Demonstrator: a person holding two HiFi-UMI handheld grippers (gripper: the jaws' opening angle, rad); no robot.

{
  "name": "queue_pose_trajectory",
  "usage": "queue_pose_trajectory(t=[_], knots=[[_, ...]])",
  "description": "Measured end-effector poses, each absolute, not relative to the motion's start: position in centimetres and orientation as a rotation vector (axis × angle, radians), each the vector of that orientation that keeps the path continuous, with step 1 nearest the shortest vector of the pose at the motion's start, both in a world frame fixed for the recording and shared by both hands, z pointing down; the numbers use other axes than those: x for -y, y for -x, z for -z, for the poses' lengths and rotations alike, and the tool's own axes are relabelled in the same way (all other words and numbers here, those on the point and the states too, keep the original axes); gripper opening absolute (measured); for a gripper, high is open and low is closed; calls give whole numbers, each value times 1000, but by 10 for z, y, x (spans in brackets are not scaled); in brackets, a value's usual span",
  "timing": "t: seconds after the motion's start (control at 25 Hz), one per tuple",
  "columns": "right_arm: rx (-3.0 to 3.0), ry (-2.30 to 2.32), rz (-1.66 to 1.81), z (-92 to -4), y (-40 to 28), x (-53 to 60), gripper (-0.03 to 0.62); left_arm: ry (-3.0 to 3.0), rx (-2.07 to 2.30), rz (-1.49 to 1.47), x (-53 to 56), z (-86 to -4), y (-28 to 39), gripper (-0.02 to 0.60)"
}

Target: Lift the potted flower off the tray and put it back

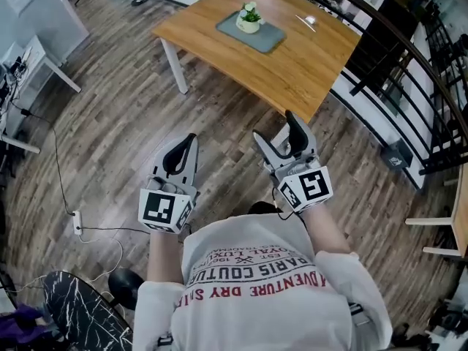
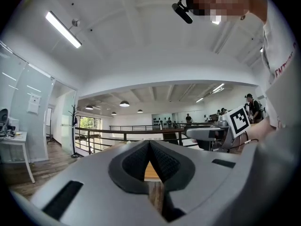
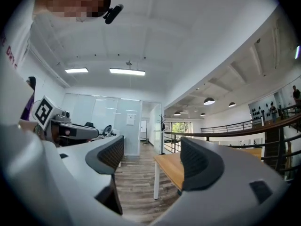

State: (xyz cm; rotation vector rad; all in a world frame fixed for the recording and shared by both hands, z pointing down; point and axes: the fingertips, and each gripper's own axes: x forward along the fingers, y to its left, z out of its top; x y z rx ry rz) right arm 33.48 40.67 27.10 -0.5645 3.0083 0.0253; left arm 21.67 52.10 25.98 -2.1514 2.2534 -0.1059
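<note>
The potted flower (image 1: 249,18), a small white pot with green leaves, stands on a grey tray (image 1: 265,38) on the wooden table (image 1: 292,64), far ahead of both grippers. I hold both grippers level over the wood floor, well short of the table. In the head view the left gripper (image 1: 190,139) has its jaws together, and in the left gripper view (image 2: 149,143) the tips touch with nothing between them. The right gripper (image 1: 273,125) stands open and empty; in the right gripper view (image 3: 151,157) the table's near corner (image 3: 170,166) shows through the gap.
A white desk (image 1: 45,58) stands at the left and a black railing (image 1: 409,57) runs along the right. A power strip with cable (image 1: 77,222) lies on the floor at my left. A black patterned seat (image 1: 80,314) is at the lower left. A small pale object (image 1: 307,22) lies on the table.
</note>
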Motion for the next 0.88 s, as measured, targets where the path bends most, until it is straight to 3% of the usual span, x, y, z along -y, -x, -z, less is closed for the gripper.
queue_pose_trajectory(t=[0.12, 0.24, 0.52, 0.88], knots=[[-2996, 599, -38, -271, -319, -394, 414, 2123, -2296, 108, -520, -264, -199, 12], [-3002, 597, -41, -273, -301, -376, 435, 2103, -2327, 107, -511, -267, -182, 12], [-3033, 566, 55, -297, -250, -332, 440, 2025, -2378, 126, -479, -276, -135, 12], [-3011, 618, 163, -312, -149, -197, 440, 1981, -2431, 174, -368, -285, -35, 12]])
